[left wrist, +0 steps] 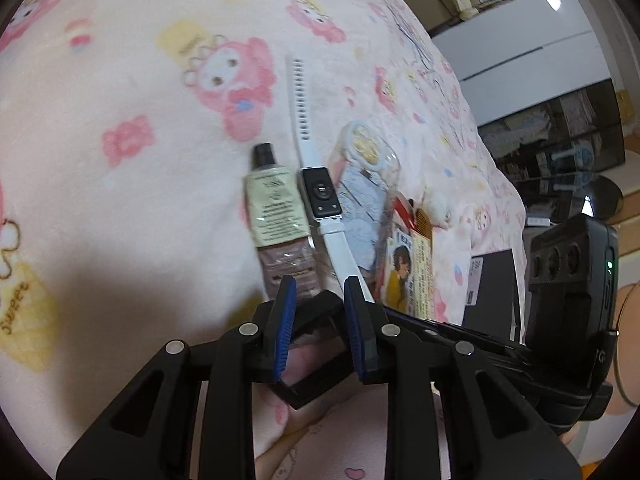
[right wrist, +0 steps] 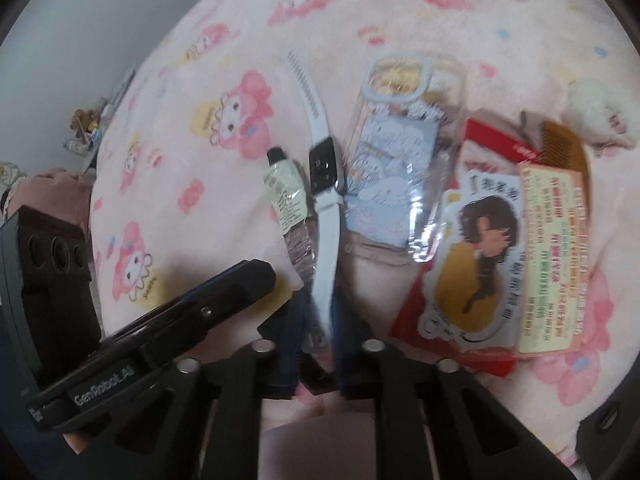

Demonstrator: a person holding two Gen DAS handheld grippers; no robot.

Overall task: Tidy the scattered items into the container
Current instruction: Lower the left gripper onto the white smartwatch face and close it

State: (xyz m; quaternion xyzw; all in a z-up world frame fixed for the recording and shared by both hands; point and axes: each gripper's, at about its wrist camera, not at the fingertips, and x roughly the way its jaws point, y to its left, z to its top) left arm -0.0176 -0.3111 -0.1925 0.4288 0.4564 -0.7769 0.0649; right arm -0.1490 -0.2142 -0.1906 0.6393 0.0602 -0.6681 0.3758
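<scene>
surface: pink cartoon-print blanket (left wrist: 120, 92) on a bed, items lie in a loose row on it
watch: white-strap smartwatch (left wrist: 320, 194), face up, strap running lengthwise; near strap end sits between the right tool's fingers
right tool (right wrist: 320, 320): jaws closed on the watch's near strap end; view there is blurred
left tool (left wrist: 320, 296): jaws narrowly parted, nothing between the pads; tips sit at the bottom end of the tube, right fingertip (left wrist: 354, 292) just beside the watch strap
tube: small cream tube with black cap (left wrist: 276, 208), lies touching the watch on its left side, cap pointing away
clear pouch: transparent packet with a pale blue cartoon card and a white-ringed gold charm (right wrist: 394, 168), just beside the watch on its right
sticker card: figure print with yellow top (right wrist: 480, 256), overlaps a red packet (right wrist: 492, 148) and a pink text card (right wrist: 552, 256)
comb: brown comb (right wrist: 560, 140) past the cards, next to a white plush (right wrist: 600, 116)
crowding: tube and pouch flank the watch tightly, both tools converge on the same spot
container: cannot tell which item it is
</scene>
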